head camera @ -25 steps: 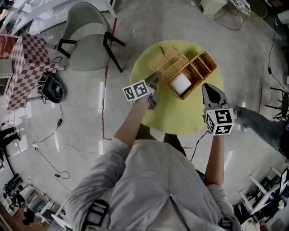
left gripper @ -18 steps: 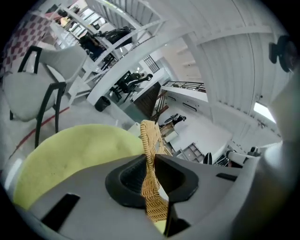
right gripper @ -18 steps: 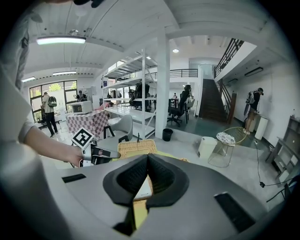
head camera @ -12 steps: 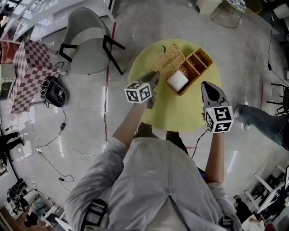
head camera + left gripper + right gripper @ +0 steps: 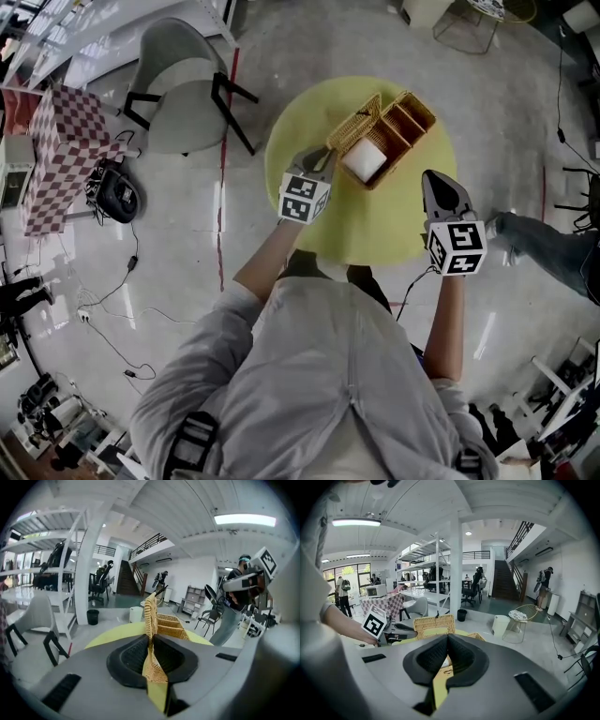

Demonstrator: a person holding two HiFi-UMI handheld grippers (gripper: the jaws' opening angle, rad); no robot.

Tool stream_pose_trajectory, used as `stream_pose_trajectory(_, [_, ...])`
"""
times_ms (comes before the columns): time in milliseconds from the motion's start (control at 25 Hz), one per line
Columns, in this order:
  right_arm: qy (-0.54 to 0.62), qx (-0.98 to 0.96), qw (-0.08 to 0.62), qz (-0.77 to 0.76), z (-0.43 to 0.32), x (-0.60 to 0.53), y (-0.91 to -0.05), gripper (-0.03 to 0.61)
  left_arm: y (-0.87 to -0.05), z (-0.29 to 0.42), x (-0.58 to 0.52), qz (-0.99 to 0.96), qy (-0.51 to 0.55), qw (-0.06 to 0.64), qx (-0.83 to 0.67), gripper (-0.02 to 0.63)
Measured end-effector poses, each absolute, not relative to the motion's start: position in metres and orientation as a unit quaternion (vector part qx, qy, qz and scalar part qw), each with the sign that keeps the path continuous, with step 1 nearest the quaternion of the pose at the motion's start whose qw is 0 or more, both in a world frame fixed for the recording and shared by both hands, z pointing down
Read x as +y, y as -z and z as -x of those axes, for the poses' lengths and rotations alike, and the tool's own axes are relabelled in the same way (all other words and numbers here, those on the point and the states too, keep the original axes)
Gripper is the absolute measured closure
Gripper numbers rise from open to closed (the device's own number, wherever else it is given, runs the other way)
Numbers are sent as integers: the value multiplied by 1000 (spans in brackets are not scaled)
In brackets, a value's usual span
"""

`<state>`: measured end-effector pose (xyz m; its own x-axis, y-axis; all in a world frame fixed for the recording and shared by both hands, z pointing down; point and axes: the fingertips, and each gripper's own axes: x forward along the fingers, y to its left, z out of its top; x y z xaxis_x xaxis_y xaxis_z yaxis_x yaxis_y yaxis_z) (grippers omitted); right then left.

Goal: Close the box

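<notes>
Left claw: left claw (image 5: 323,161) is at the near left corner of the box; its jaws are closing, with the woven lid pinched on edge between the pads (image 5: 151,638).
Left claw marker cube: cube (image 5: 305,197) carries black-and-white square patterns; they are codes, not letters.
Right claw: right claw (image 5: 439,187) is over the right part of the table, apart from the box; its jaws meet at the tips with nothing between them (image 5: 447,637).
Right claw marker cube: cube (image 5: 457,248) bears the same kind of square pattern.
Lid: wicker lid (image 5: 354,127) is raised and stands nearly upright along the left side of the box; from the right claw's camera it shows flat-on (image 5: 435,626).
Box: wicker box (image 5: 403,124) sits toward the far side of the table, open on top, with dividers splitting it into compartments.
Contents: white block (image 5: 364,161) lies in the compartment nearest the person, just beside the foot of the lid.
Table: round yellow table (image 5: 375,230) bears the box.
Chair: pale chair with dark legs (image 5: 183,84) stands on the floor, well left of the table.
Checked cloth: red-and-white checked cloth (image 5: 56,150) covers something at the far left.
Readable print: only the marker patterns can be made out.
</notes>
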<state>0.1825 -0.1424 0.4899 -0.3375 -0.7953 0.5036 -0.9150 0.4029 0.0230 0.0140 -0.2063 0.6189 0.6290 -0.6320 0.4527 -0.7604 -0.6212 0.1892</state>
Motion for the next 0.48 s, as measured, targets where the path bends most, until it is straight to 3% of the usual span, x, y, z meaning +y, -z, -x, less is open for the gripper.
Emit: stream_pose_trajectory(480, [-140, -789, 212, -559, -177, -112, -494, 558, -623, -38, -179, -909, -295, 18, -292, 557])
